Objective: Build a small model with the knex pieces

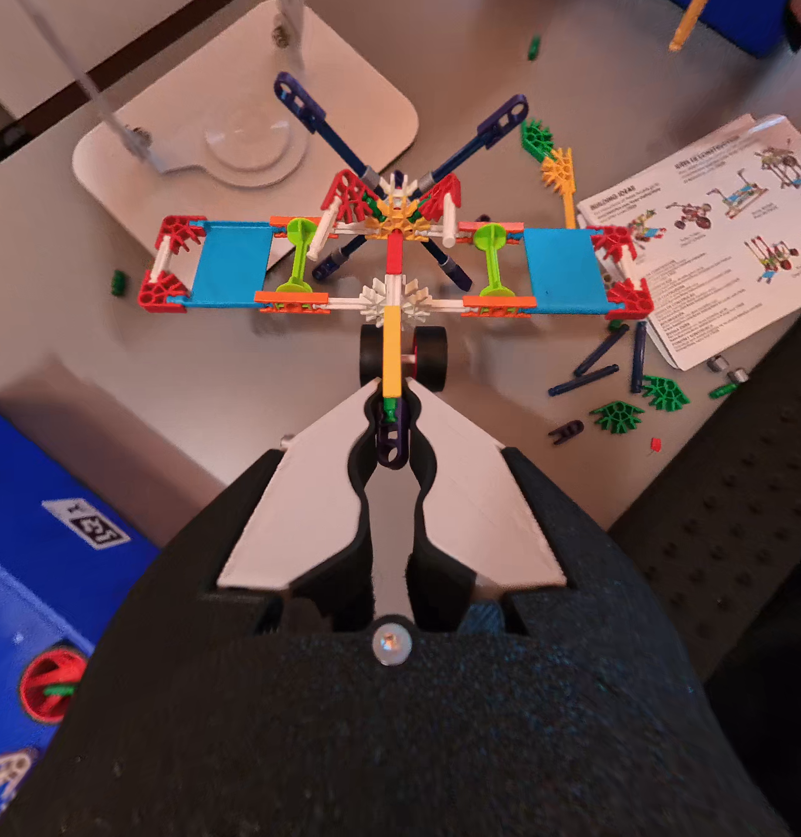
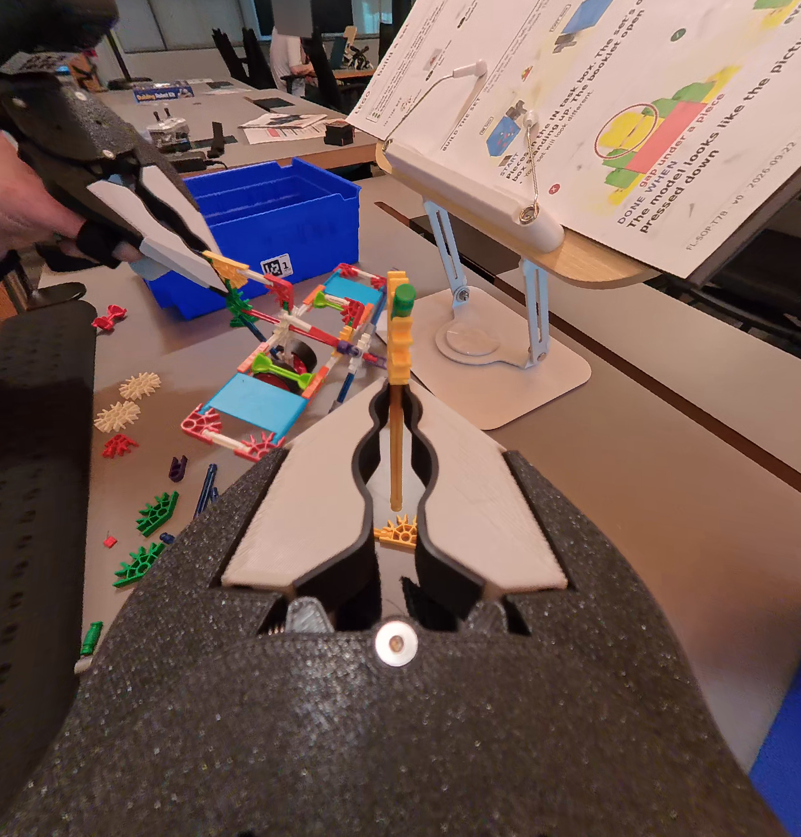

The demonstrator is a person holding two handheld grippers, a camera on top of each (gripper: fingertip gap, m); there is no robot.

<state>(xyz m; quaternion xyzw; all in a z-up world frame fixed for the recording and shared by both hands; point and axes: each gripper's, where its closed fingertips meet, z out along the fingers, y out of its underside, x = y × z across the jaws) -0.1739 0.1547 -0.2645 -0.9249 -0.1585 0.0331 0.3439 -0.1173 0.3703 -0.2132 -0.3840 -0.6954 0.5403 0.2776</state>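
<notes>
The rod-and-connector plane model is lifted tail-first off the table, left gripper fingers clamped on its yellow tail rod; right gripper, angled upward, pinches a yellow rod topped by connectors near the document stand

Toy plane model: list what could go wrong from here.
1. The left tongs pinch the toy plane model only by its tail end; it may sag or twist apart.
2. The right tongs clamp a thin yellow rod carrying a connector; it may pivot or slip.
</notes>
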